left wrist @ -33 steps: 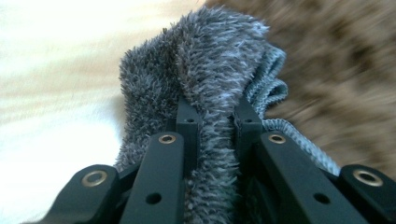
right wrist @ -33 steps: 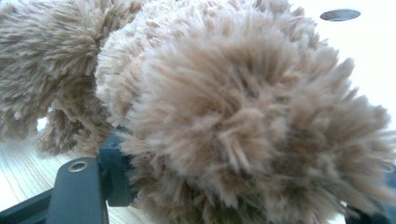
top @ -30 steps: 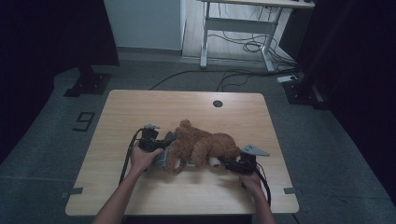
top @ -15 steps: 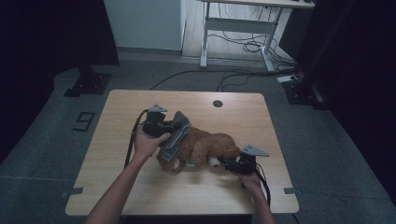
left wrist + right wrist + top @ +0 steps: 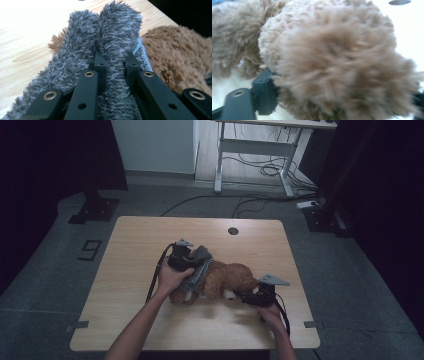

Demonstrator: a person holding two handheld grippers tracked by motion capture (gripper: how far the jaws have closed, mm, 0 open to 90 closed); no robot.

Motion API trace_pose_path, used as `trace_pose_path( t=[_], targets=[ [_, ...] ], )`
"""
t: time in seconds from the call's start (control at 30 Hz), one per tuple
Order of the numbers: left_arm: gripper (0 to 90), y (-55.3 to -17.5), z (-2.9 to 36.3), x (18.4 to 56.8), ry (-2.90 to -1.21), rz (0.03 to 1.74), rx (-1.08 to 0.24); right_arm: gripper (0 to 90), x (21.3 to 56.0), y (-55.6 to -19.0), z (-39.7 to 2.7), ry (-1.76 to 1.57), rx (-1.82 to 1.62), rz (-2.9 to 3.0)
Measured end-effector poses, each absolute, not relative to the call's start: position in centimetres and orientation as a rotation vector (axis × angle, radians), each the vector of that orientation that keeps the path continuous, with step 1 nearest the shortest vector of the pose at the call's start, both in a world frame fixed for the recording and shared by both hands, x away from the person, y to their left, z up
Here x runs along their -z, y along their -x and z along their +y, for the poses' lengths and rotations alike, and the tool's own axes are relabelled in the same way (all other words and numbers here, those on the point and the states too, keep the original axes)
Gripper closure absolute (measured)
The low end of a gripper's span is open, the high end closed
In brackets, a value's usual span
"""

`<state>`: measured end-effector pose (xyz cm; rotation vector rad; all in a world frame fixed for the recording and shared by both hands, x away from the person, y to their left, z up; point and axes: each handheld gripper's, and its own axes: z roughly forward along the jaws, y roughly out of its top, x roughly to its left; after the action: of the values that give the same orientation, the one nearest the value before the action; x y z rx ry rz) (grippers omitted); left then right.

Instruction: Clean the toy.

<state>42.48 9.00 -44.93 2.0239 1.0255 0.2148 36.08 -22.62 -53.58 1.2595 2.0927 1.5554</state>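
A brown plush toy (image 5: pixel 230 277) lies on the wooden table (image 5: pixel 140 240), a little right of the middle. A grey fuzzy cloth (image 5: pixel 197 267) drapes over its left end. My left gripper (image 5: pixel 182 257) is shut on that cloth; in the left gripper view the black jaws pinch a fold of the grey fuzzy cloth (image 5: pixel 110 47), with the brown plush toy (image 5: pixel 180 55) to the right. My right gripper (image 5: pixel 247 296) is at the toy's right end, shut on it. In the right gripper view the brown plush toy (image 5: pixel 332 62) bulges between the jaws, which sit far apart around its fur.
A round cable hole (image 5: pixel 233 230) sits near the table's far edge. Beyond the table stand a white desk frame (image 5: pixel 255 145) with cables on the floor and a dark stand base (image 5: pixel 95 207) at left. Both forearms come in over the near edge.
My left gripper rose with the grey cloth, went away from the person, then came right and down over the toy's left end. The right gripper has stayed put.
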Motion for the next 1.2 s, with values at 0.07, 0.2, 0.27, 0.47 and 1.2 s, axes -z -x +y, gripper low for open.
trace_pose_path(
  t=[0.07, 0.2, 0.27, 0.47, 1.2],
  targets=[
    [77.0, -41.7, 8.9, 45.0, -2.039, 1.006, -0.258, 12.5, 53.3, -36.0, -23.5, -1.298, -1.586, 2.109],
    [77.1, -40.8, 9.3, 45.3, -2.017, 0.989, -0.257, 11.9, 52.1, -35.2, -25.9, -1.31, -1.702, 2.056],
    [77.1, -40.5, 9.5, 45.4, -2.006, 0.986, -0.245, 11.2, 51.0, -34.8, -27.0, -1.313, -1.747, 2.013],
    [77.2, -39.1, 9.7, 45.5, -1.997, 0.961, -0.215, 8.9, 49.1, -34.8, -26.7, -1.289, -1.721, 1.996],
    [77.4, -33.3, 11.0, 47.4, -1.95, 0.876, -0.078, 0.0, 51.8, -35.9, -23.8, -1.289, -1.564, 2.292]
  ],
)
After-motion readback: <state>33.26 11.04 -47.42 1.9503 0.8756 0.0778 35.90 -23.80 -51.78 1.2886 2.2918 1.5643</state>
